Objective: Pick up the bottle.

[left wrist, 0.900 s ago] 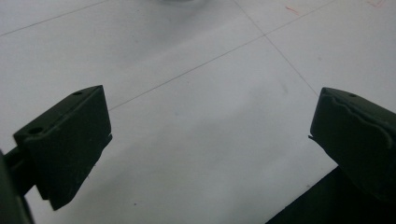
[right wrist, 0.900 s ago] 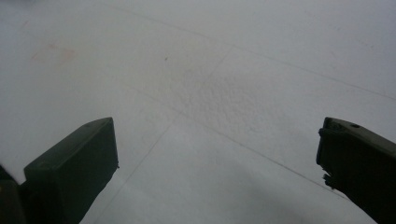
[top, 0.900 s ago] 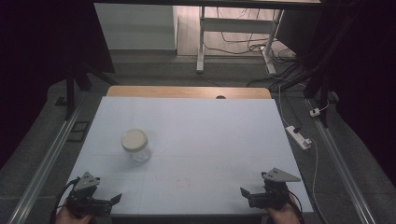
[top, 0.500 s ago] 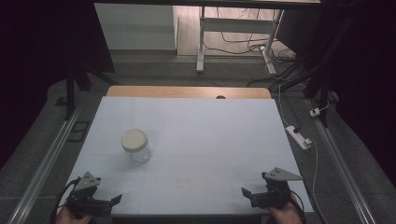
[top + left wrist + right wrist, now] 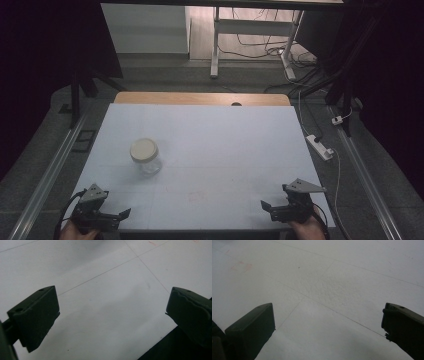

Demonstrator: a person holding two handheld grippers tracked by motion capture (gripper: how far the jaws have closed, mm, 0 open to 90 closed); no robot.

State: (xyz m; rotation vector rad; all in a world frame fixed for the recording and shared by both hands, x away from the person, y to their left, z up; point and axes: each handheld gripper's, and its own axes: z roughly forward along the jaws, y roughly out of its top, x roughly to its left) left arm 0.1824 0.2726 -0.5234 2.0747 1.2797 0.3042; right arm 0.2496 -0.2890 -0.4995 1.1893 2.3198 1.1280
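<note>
Left gripper (image 5: 119,214) at the near left corner of the white table (image 5: 235,145), held in a hand at the bottom edge of the high view, jaws spread wide and empty. In the left gripper view, same left gripper (image 5: 112,312) with its two black jaws well apart, bare white surface between them, thin seam lines crossing that surface, the dark table edge at lower right. Right gripper (image 5: 267,206) at the near right corner, likewise in a hand, grey three-cornered plate on top, jaws parted and holding nothing. In the right gripper view, right gripper (image 5: 328,322) with both jaws far apart over bare tabletop, a faint reddish mark (image 5: 240,266) at upper left of that surface. Glass jar (image 5: 145,157) upright on the table's left half, pale cream lid (image 5: 144,148) on top, clear body below. Jar well apart from both grippers, nearer the left one, beyond it toward the table's middle. Same reddish mark (image 5: 196,196) faintly visible near the front edge, between the grippers. Wooden strip (image 5: 200,98) along the table's far edge.
</note>
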